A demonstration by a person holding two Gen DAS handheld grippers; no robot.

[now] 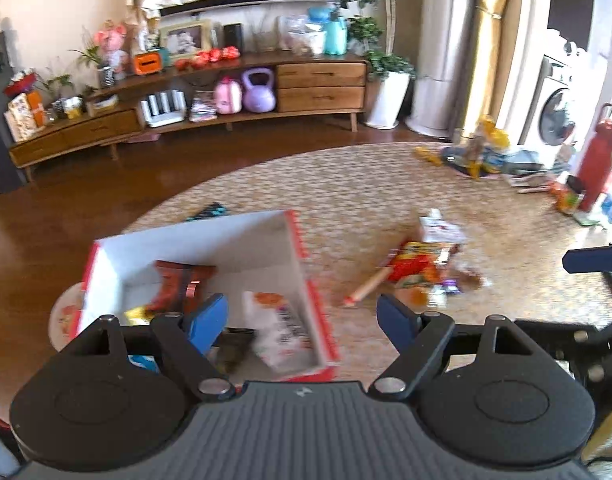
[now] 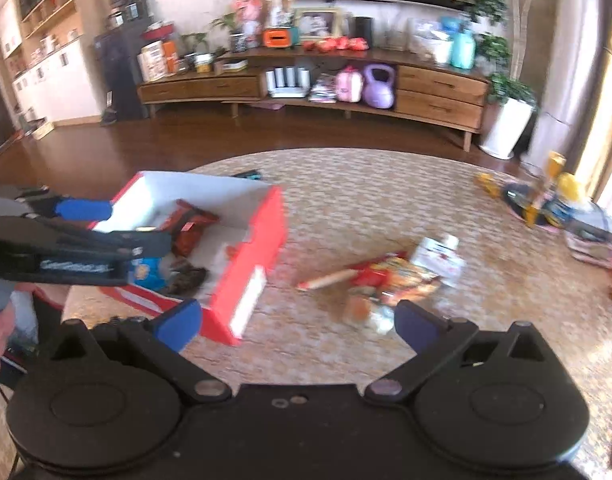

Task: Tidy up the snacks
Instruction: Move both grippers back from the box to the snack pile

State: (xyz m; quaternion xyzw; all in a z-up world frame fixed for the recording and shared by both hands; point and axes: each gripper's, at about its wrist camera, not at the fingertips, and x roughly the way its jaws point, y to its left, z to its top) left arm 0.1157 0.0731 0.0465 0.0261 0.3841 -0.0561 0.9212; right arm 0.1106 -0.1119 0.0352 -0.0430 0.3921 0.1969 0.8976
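Both the left gripper (image 1: 301, 322) and the right gripper (image 2: 295, 326) stand spread, empty. Snack packets (image 2: 390, 280) on the rug look light, crinkly, slippery; pinch a flat sealed edge.

Home living room, sideboard (image 2: 438, 92), rug (image 2: 386, 208), houseplant (image 1: 390, 64)

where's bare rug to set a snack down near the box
Bare rug lies between the red box and the snack pile, and behind both. The box floor is crowded; the pile and its pencil take the right.

Bare rug (image 2: 346, 208) between red box (image 2: 249, 264) and snack pile (image 2: 394, 276)
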